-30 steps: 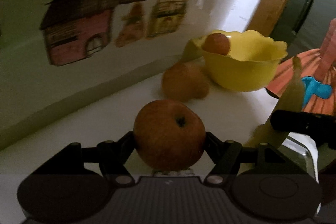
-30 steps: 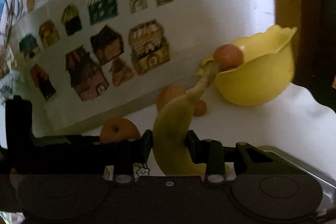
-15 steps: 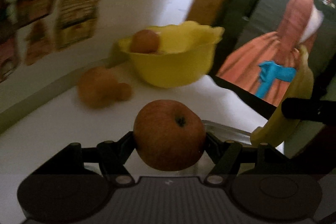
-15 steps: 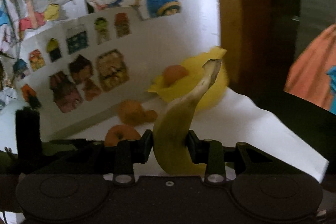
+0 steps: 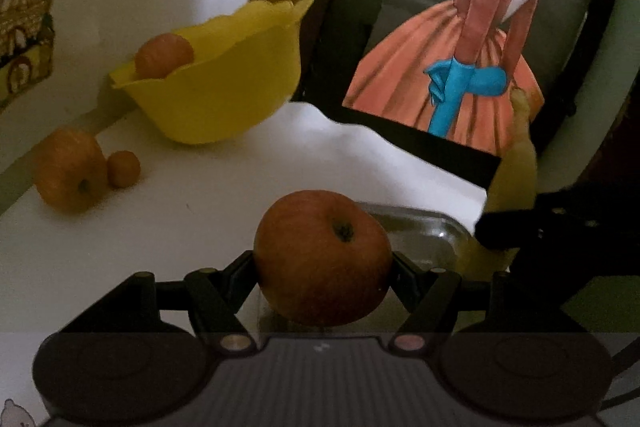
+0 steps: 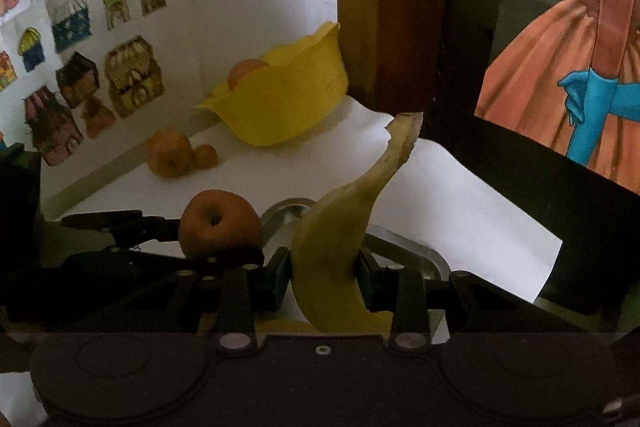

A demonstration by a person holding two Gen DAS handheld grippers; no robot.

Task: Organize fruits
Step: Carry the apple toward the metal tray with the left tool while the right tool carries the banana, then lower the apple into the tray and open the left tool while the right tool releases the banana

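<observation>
Claws both swung right since 1 s ago toward metal tray [image 5: 424,227] – left claw [image 5: 322,267] gripping apple [image 5: 322,263], right claw [image 6: 323,277] gripping banana [image 6: 340,247] – prob. drop-off next.

Each scene is viewed from just behind a gripper's fingers, low over the white table [image 5: 208,227] and facing the yellow bowl [image 5: 224,99] by the wall. The left view is set close to its apple [image 5: 322,263], the right to its banana [image 6: 336,259]. Bowl, metal tray [image 6: 404,247], seemingly, and both fruits are shared
</observation>
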